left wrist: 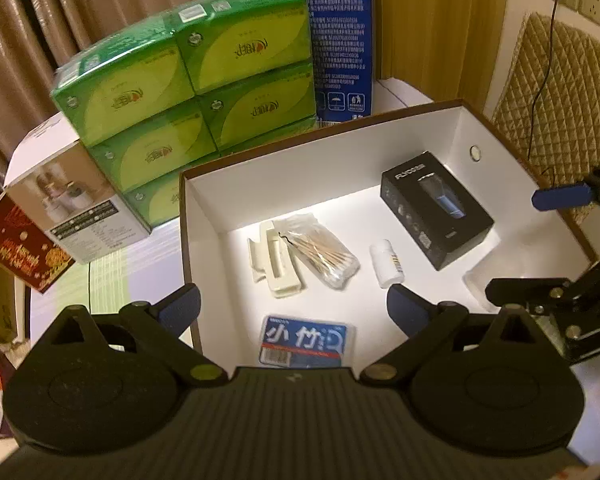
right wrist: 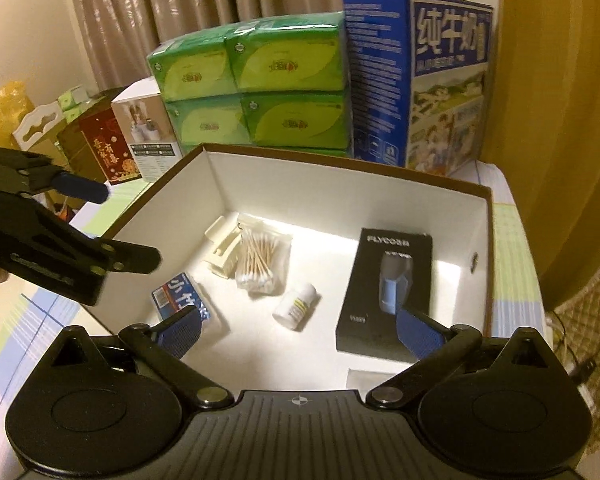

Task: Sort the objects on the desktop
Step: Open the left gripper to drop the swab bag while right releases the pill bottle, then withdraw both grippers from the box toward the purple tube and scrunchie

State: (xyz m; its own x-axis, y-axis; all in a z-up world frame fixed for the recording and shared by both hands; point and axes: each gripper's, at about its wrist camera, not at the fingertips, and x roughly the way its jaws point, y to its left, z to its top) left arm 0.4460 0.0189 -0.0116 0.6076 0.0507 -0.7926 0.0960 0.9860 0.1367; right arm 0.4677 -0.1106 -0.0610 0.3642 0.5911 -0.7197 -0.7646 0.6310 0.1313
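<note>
An open cardboard box (left wrist: 300,176) with white walls holds a black shaver box (left wrist: 436,210), a small white bottle (left wrist: 386,262), a bag of cotton swabs (left wrist: 320,254), a cream plastic holder (left wrist: 274,264) and a blue card pack (left wrist: 308,340). My left gripper (left wrist: 294,308) hangs open over the box's near side, with nothing between its fingers. In the right wrist view, my right gripper (right wrist: 300,330) is also open and empty above the box (right wrist: 340,192), over the bottle (right wrist: 296,306) and shaver box (right wrist: 384,292). A translucent item (right wrist: 368,378) lies at the near wall.
Stacked green tissue packs (left wrist: 188,92) and a tall blue milk carton (right wrist: 420,80) stand right behind the box. A white product box (left wrist: 72,208) and a red box (left wrist: 20,248) sit to the left. A checked cloth (right wrist: 512,248) covers the table; a cable (left wrist: 540,92) hangs at the right.
</note>
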